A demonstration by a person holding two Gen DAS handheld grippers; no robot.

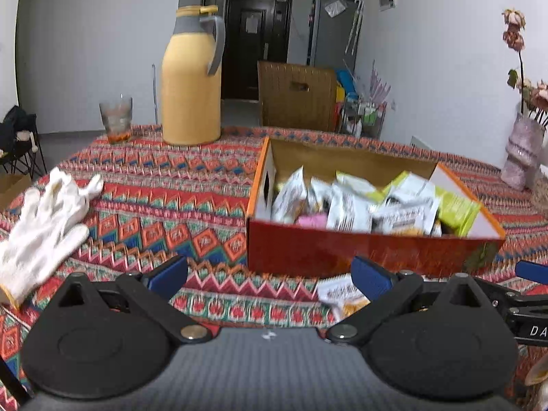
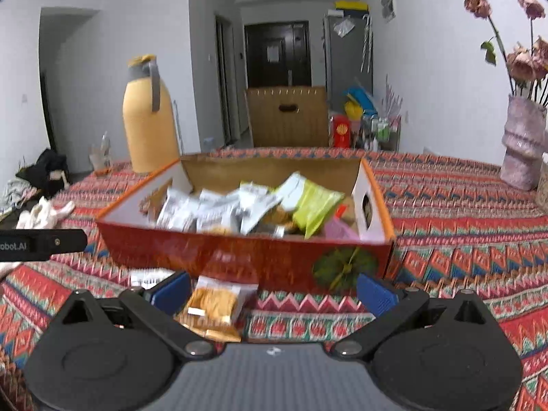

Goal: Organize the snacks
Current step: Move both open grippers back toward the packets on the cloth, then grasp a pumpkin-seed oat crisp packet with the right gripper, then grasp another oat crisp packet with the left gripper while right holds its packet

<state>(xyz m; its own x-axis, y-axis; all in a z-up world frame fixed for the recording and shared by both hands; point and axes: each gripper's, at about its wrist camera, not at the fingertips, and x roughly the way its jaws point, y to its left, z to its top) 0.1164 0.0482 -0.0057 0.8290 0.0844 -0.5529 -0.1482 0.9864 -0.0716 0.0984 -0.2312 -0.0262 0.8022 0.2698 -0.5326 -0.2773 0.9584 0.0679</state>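
- A red cardboard box point(image 2: 239, 257) with an orange rim sits on a table covered by a patterned red cloth point(image 1: 164, 178), its top open and heaped with snack packets point(image 2: 246, 209) in white, grey and lime green.
- The left gripper point(image 1: 270, 275) hangs low over the cloth just in front of the box, its blue-padded fingers point(image 1: 169, 275) spread wide with nothing between them.
- The right gripper point(image 2: 274, 289) is likewise released, its blue pads point(image 2: 376, 294) parted wide, hovering near the front wall of the box.
- One clear snack packet point(image 2: 214, 303) with golden-brown contents lies on the cloth outside the box, just before its front wall and close to the right gripper's left finger; whether the pad touches it cannot be told.
- The same packet point(image 1: 342, 296) shows in the left wrist view, partly hidden behind that gripper's right finger.
- A tall yellow thermos jug point(image 1: 191, 78) with a grey handle stands upright on the far side of the table, a drinking glass point(image 1: 116, 120) beside it.
- A pair of white cotton gloves point(image 1: 44, 215) lies crumpled on the cloth, well left of the box.
- A pink vase point(image 2: 524, 144) of faded flowers stands at the table's right edge.
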